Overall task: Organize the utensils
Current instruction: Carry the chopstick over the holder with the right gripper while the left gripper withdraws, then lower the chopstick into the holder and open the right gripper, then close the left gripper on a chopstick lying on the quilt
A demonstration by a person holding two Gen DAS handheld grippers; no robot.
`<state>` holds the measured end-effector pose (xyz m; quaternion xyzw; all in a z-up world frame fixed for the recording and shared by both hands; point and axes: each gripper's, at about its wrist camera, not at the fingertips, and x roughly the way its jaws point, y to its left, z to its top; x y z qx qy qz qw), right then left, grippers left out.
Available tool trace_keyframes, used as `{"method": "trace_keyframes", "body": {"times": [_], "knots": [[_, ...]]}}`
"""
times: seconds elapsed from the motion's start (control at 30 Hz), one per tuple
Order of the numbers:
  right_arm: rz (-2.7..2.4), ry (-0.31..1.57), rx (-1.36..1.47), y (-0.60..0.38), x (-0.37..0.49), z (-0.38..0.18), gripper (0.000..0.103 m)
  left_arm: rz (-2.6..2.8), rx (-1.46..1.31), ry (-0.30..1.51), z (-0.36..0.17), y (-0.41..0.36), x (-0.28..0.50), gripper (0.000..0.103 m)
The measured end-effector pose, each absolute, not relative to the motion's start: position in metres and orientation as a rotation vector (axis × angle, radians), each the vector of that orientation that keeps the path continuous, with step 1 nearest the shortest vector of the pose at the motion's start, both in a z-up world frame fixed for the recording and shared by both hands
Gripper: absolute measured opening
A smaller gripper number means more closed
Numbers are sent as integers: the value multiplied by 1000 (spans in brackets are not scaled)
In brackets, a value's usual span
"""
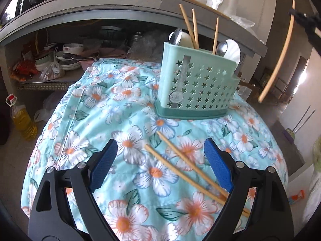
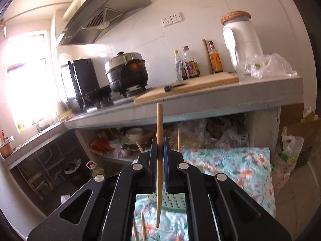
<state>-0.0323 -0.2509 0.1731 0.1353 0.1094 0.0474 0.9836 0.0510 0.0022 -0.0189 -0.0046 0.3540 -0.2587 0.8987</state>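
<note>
Left gripper (image 1: 160,156) hovers with jaws wide apart over two chopsticks (image 1: 186,168) lying on a floral cloth (image 1: 84,120), nothing gripped. Behind them a green holder (image 1: 200,88) stands with spoons and chopsticks. Right gripper (image 2: 160,150) is clamped on one upright chopstick (image 2: 159,124), raised above the cloth

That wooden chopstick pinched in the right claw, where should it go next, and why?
Probably over to the mint-green star-holed plastic basket and down into it, tip first. The right claw holds the wooden chopstick upright above the table, and three chopsticks already stand in that basket.
</note>
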Motion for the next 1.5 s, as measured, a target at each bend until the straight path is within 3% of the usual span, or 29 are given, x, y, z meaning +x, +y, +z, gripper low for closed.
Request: {"method": "trace_keyframes", "body": {"times": [0.27, 0.47, 0.87, 0.97, 1.03, 1.3, 1.5], "knots": [[65, 103, 240, -235, 7, 210, 6, -539, 20, 745, -26, 6, 47, 84], [0, 113, 167, -219, 41, 203, 6, -548, 10, 771, -33, 6, 49, 84], [-31, 445, 162, -222, 97, 113, 8, -538, -9, 781, -39, 16, 51, 84], [-61, 451, 177, -232, 87, 110, 22, -540, -8, 784, -39, 16, 51, 84], [-77, 426, 200, -241, 76, 114, 37, -541, -10, 782, -38, 16, 51, 84], [-119, 299, 278, -274, 5, 135, 41, -548, 1, 773, -33, 10, 46, 84], [-108, 385, 228, -274, -36, 104, 41, -585, -19, 800, -27, 7, 44, 83]]}}
